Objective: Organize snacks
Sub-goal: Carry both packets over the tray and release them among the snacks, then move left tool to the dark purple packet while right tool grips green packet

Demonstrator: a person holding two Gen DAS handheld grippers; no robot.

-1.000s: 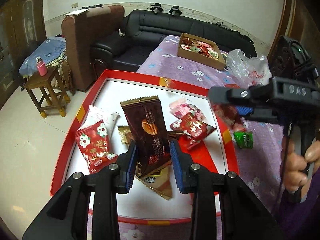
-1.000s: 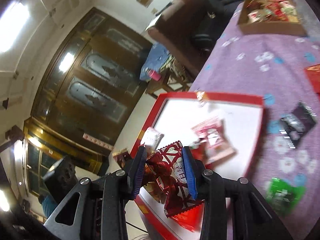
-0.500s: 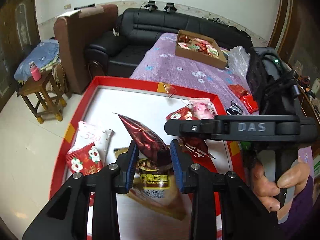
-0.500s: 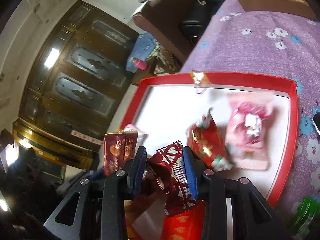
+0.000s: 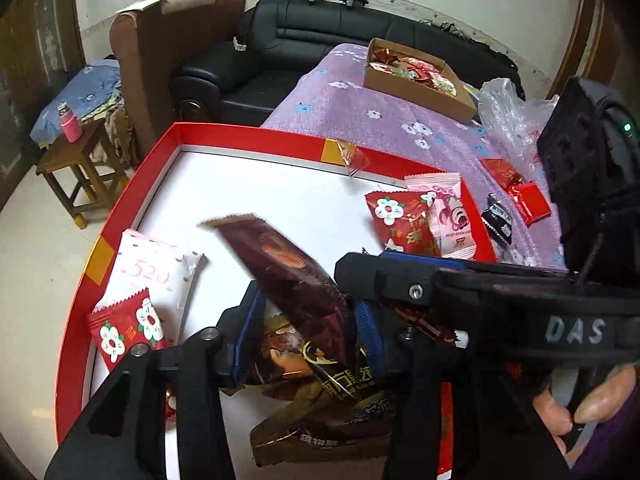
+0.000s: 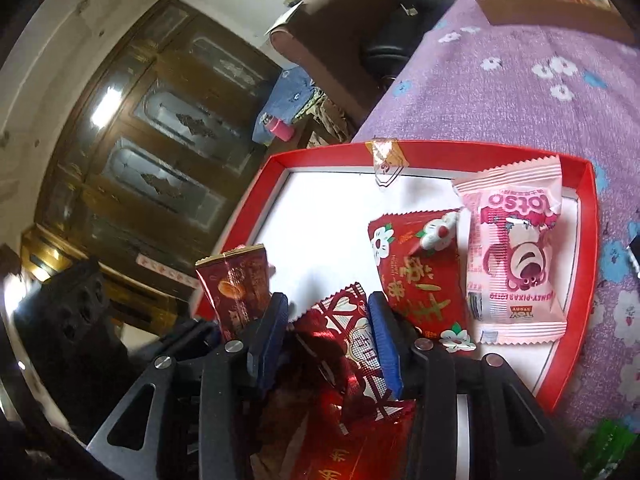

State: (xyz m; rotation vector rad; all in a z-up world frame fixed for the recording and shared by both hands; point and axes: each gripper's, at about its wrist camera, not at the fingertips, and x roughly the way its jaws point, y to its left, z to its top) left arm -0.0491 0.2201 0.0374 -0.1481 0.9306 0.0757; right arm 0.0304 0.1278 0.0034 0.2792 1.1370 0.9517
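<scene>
My left gripper (image 5: 308, 312) is shut on a dark brown snack packet (image 5: 288, 264), tilted left above the red-rimmed white tray (image 5: 248, 136). My right gripper (image 6: 326, 320) is shut on a shiny red patterned packet (image 6: 352, 344) low over the tray (image 6: 320, 152); it crosses the left wrist view (image 5: 440, 280) as a black bar. The brown packet also shows in the right wrist view (image 6: 236, 284). On the tray lie a pink Lotso packet (image 6: 516, 256), a red flower packet (image 6: 420, 268), a white "520" packet (image 5: 156, 272) and a gold-brown packet (image 5: 320, 384).
A cardboard box of snacks (image 5: 416, 76) stands far back on the purple flowered cloth (image 5: 360, 112). A clear plastic bag (image 5: 508, 120), red packets (image 5: 520, 196) and a black packet (image 5: 496, 216) lie right of the tray. Sofa and stool stand to the left.
Both grippers have drawn closer together low over the tray. The brown packet has tipped further left. The right gripper has moved toward the tray's near side with its red packet.
</scene>
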